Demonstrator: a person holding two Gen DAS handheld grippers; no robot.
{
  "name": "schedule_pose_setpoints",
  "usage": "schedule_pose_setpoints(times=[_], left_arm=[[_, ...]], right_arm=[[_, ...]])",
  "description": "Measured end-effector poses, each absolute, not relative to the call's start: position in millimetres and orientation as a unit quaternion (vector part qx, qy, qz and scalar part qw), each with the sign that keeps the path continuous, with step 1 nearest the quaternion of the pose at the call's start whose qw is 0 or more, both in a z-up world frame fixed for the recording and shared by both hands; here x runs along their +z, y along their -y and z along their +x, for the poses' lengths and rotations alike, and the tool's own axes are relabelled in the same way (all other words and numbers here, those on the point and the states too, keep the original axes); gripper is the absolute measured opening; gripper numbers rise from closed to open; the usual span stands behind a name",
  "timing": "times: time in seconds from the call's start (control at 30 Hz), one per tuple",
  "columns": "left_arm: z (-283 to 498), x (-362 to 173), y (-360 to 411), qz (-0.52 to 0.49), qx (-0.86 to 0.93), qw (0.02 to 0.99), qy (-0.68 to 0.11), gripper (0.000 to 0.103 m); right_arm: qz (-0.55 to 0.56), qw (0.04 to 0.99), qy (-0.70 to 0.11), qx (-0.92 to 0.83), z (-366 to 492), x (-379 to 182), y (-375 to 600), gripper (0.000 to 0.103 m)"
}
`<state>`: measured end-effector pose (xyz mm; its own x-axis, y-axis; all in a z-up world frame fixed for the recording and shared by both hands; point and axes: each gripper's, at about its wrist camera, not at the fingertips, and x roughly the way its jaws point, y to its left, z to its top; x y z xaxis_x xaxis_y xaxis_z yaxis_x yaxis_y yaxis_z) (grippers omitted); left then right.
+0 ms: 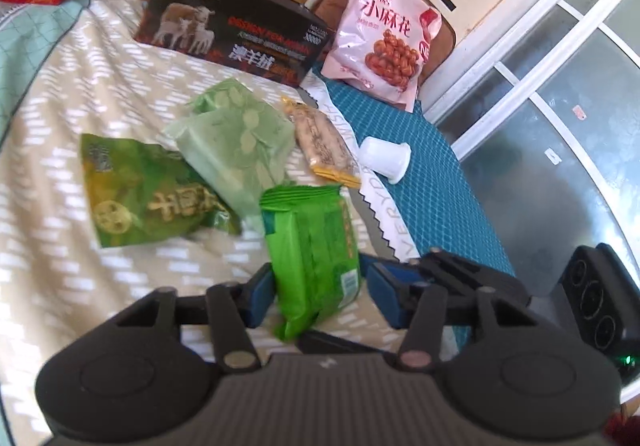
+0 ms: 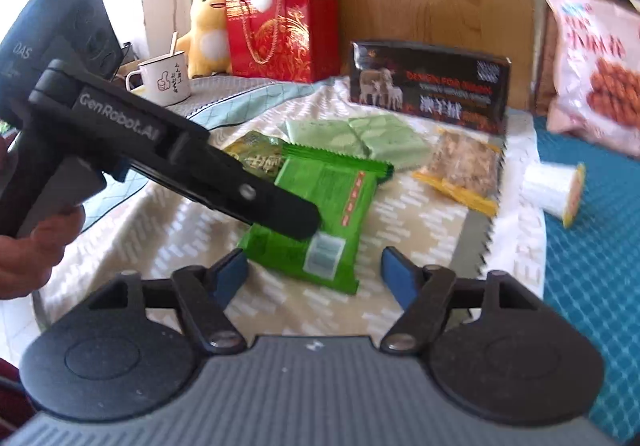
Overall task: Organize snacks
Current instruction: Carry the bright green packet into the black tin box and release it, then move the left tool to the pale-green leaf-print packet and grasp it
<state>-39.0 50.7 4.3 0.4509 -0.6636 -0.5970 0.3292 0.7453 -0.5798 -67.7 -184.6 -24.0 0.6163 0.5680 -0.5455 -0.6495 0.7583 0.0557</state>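
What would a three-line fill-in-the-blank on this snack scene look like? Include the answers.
1. The left gripper has its fingers on either side of the bright ___ packet.
2. The right gripper is open and holds ___.
3. The dark box at the back carries a picture of ___.

Missing words: green; nothing; sheep

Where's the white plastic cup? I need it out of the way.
The white plastic cup lies tipped over on the teal mat, right of the cracker pack, below the pink snack bag.
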Motion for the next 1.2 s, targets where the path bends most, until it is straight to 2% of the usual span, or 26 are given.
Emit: schedule_pose_setpoints(times=[0.03, 0.17, 0.3, 0.43, 0.7, 0.73, 0.8, 0.83, 1.03, 1.2], left_arm=[[-38.2, 5.9, -50.2, -0.194, -0.297, 0.829, -0.431, 0.046], [-35.4, 24.3, -56.0, -0.203, -0.315, 0.831, -0.411, 0.046], [-12.5, 57.8, -54.7, -0.194, -0.322, 0.843, -0.384, 0.046], [33.5, 91.3, -49.6, -0.163, -0.299, 0.872, -0.352, 0.047], [155.7, 108.4, -60.9, -0.171, -0.224, 0.895, -0.346, 0.050], [167.4, 105.8, -61.2, -0.169, -0.213, 0.898, -0.346, 0.053], [184.6, 96.8, -62.5, -0.166, -0.184, 0.900, -0.358, 0.058], [188.3, 92.8, -63.8, -0.163, -0.172, 0.900, -0.366, 0.058], [141.4, 82.0, -93.7, -0.169, -0.195, 0.901, -0.349, 0.066], [111.2, 56.4, -94.6, -0.181, -0.225, 0.874, -0.390, 0.066]], right_arm=[[-0.080, 0.894, -0.275, 0.345, -67.9, -22.5, 181.8, 0.055], [-0.073, 0.904, -0.248, 0.339, -69.8, -11.1, 186.5, 0.049], [-0.062, 0.916, -0.209, 0.336, -55.6, 9.3, 190.3, 0.049], [-0.060, 0.923, -0.184, 0.331, -6.4, 35.2, 183.0, 0.049], [-0.009, 0.919, -0.203, 0.338, 125.4, 67.5, 156.0, 0.050], [-0.003, 0.919, -0.206, 0.336, 137.3, 65.8, 152.9, 0.051], [0.010, 0.923, -0.215, 0.318, 155.8, 60.1, 148.8, 0.059], [0.012, 0.928, -0.215, 0.303, 155.8, 57.9, 149.5, 0.064], [0.053, 0.909, -0.246, 0.333, 122.4, 41.1, 190.2, 0.066], [-0.029, 0.891, -0.289, 0.349, 76.6, 13.6, 194.4, 0.066]])
